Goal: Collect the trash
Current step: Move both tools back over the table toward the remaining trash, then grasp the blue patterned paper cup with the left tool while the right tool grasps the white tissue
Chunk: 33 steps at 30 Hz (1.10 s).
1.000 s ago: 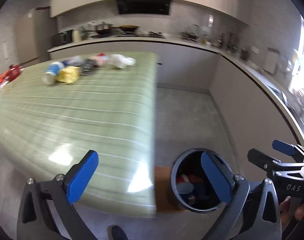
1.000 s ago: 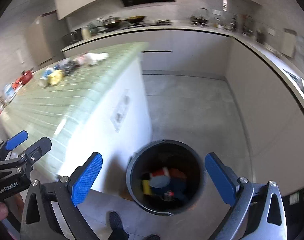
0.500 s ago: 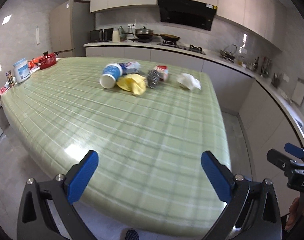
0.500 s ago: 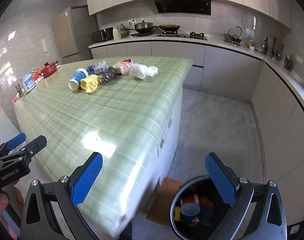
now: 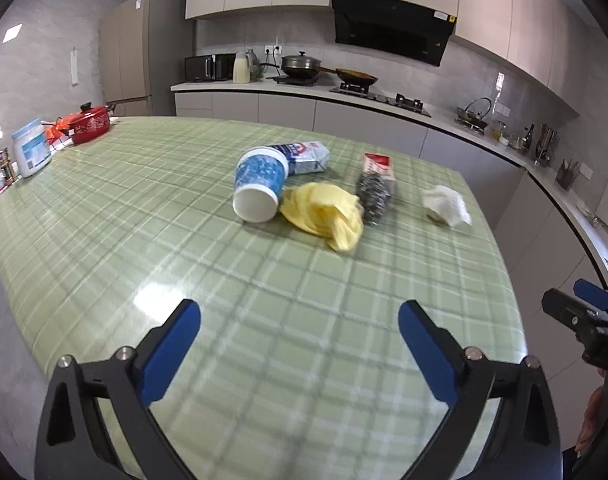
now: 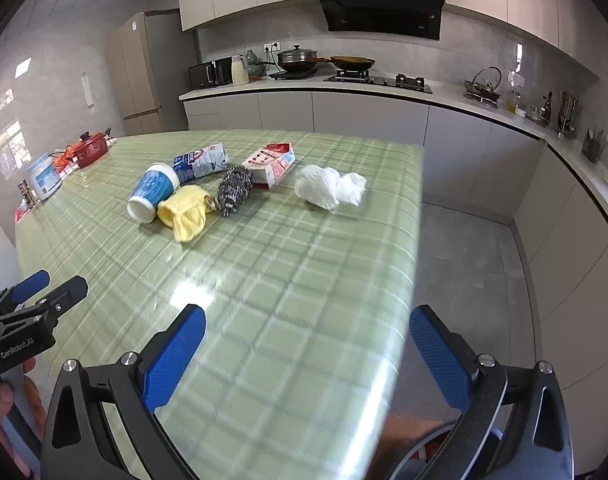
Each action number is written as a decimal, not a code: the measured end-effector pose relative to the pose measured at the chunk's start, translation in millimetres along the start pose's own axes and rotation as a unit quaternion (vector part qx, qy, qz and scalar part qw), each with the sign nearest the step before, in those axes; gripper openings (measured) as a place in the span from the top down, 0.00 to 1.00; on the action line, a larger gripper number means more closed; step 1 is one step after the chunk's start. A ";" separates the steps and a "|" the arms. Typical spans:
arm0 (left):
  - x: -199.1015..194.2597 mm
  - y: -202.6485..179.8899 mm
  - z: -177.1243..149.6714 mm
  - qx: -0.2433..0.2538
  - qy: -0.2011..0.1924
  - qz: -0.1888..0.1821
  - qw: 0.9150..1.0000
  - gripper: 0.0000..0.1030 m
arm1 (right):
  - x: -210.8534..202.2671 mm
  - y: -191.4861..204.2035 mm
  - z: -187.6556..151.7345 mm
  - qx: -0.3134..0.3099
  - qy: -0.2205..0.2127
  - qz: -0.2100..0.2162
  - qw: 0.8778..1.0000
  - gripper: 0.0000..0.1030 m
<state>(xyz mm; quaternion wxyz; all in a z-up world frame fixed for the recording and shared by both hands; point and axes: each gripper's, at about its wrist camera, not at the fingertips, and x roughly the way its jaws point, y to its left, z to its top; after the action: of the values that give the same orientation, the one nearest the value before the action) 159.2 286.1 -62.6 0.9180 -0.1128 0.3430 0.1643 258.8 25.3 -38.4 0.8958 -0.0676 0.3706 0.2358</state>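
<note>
- So both cameras have swung up off the trash bin and onto the green plaid table (image 5: 152, 216); a second ago they were looking down into the bin, now only its rim (image 6: 424, 446) peeks in at 6 o'clock of the right view.
- Left gripper (image 5: 300, 344) and right gripper (image 6: 308, 348) are both spread wide, nothing held.
- Reads like a drop-off is done and the next pickup is starting.
- Trash sits at about 12 o'clock: blue paper cup (image 5: 260, 186) on its side touching a yellow cloth (image 5: 324, 214), steel scourer (image 5: 374, 196), red carton (image 5: 380, 166), blue-white pouch (image 5: 308, 156).
- Crumpled white tissue (image 6: 330, 186) lies apart at 1 o'clock, nearest the right gripper, so probably next.
</note>
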 end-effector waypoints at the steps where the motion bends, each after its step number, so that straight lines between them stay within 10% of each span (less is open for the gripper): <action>1: 9.5 4.6 5.9 -0.002 0.003 -0.002 1.000 0.04 | 7.1 2.6 5.0 0.000 0.001 -0.001 1.000 0.01; 26: 158.0 45.5 95.1 -0.011 0.059 -0.019 0.998 0.10 | 189.4 -3.9 100.2 0.006 0.052 -0.054 0.997 0.11; 31: 171.8 54.2 95.5 -0.017 0.080 -0.023 0.996 0.20 | 210.7 -6.0 105.3 0.011 0.071 -0.049 0.996 0.27; 33: 172.1 58.6 91.4 -0.021 0.085 -0.030 0.996 0.38 | 213.5 -5.5 105.8 0.010 0.073 -0.049 0.996 0.36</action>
<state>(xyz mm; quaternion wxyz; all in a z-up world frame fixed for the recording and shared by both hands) 313.5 407.9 -115.4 0.8873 -0.1557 0.4130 0.1338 459.3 131.3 -111.5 0.8772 -0.0941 0.4338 0.1828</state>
